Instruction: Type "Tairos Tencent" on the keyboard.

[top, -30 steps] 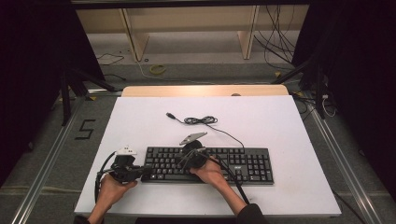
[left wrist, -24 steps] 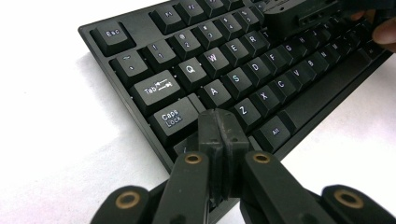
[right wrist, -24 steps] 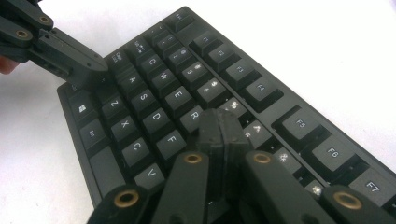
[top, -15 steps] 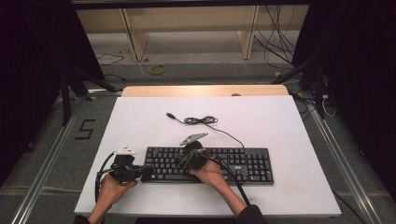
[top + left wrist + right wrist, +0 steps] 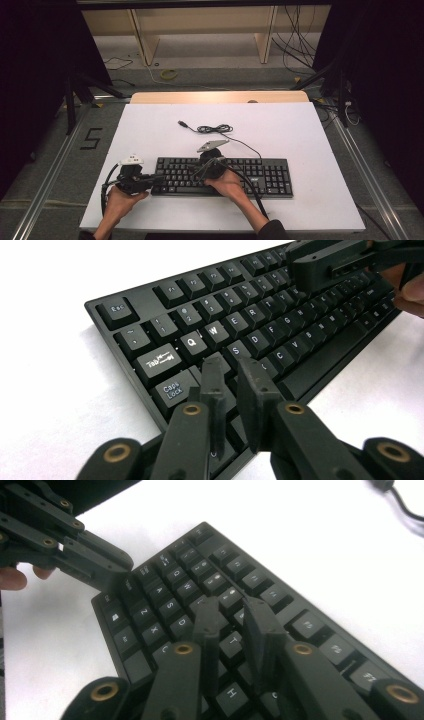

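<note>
A black keyboard (image 5: 250, 177) lies on the white table (image 5: 300, 125) near its front edge. My left gripper (image 5: 152, 180) hovers over the keyboard's left end, its tips (image 5: 232, 367) just above the A and S keys (image 5: 235, 350). Its jaws have just been opening and stand a narrow gap apart with nothing between them. My right gripper (image 5: 197, 174) points left over the middle keys, its tips (image 5: 232, 605) above the upper letter rows. Its jaws have also just been opening, a small gap, nothing held. Each gripper shows in the other's view: the right gripper (image 5: 340, 260), the left gripper (image 5: 75, 545).
The keyboard's black cable (image 5: 215, 129) lies coiled behind it and ends in a USB plug (image 5: 182, 123). A wooden shelf frame (image 5: 200, 30) stands beyond the table's far edge. Metal rails (image 5: 50, 170) run along both sides of the table.
</note>
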Demonstrator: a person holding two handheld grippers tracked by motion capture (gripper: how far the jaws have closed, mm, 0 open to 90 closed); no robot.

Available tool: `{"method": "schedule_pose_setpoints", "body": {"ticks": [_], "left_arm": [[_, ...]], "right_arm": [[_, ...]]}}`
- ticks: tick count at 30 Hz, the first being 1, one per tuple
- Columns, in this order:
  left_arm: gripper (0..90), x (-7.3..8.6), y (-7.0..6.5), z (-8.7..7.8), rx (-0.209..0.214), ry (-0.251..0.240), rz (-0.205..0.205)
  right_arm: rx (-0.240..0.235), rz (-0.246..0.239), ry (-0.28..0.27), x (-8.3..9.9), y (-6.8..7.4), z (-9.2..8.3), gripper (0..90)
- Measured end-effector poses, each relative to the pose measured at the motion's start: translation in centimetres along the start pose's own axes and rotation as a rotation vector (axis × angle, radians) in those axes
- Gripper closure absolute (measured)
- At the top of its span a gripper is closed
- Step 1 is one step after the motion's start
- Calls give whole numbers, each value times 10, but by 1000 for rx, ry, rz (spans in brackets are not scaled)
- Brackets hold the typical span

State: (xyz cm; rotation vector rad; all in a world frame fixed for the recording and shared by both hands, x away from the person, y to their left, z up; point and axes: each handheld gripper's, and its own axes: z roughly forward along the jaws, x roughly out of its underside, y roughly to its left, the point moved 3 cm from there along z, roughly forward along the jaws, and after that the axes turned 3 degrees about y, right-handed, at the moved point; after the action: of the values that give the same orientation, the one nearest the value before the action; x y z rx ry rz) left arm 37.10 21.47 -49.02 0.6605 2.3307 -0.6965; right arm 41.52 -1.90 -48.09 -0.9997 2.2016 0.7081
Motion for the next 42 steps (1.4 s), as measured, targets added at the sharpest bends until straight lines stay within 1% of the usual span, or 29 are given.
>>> {"method": "schedule_pose_setpoints", "body": {"ticks": [5, 7, 10, 12, 13, 17, 19, 21, 25, 26, 31, 34, 35, 42], "left_arm": [[739, -1, -1, 0, 8, -11, 4], [697, -2, -3, 1, 10, -18, -1], [620, -4, -3, 1, 8, -24, -9], [573, -5, -3, 1, -2, -30, -12], [552, -6, -3, 2, -7, -34, -23], [485, -8, -2, 2, -21, -40, -32], [451, -10, -2, 2, -25, -48, -33], [423, -11, -2, 3, -23, -58, -36], [376, -14, -2, 4, -24, -60, -29], [368, -15, -3, 4, -22, -61, -33], [343, -18, -4, 8, -18, -60, -25], [339, -21, -5, 10, -16, -58, -26], [339, -22, -5, 11, -17, -56, -19], [344, -26, -4, 15, -13, -44, -12]], "right_arm": [[-3, 9, -14, 0, -1, -6, 706], [-4, 7, -20, 1, -2, -8, 675], [-14, 17, -25, 3, -3, -11, 633], [-18, 27, -30, 4, -2, -13, 607], [-21, 32, -30, 4, -2, -14, 600], [-24, 35, -37, 7, -1, -18, 556], [-27, 40, -38, 8, -1, -19, 519], [-18, 46, -36, 10, -1, -21, 481], [-24, 48, -42, 13, 0, -24, 443], [-26, 49, -44, 14, 1, -25, 435], [-33, 47, -52, 18, 3, -30, 414], [-35, 48, -59, 21, 2, -33, 406], [-38, 51, -59, 21, 2, -33, 404], [-40, 43, -70, 24, 4, -39, 387]]}}
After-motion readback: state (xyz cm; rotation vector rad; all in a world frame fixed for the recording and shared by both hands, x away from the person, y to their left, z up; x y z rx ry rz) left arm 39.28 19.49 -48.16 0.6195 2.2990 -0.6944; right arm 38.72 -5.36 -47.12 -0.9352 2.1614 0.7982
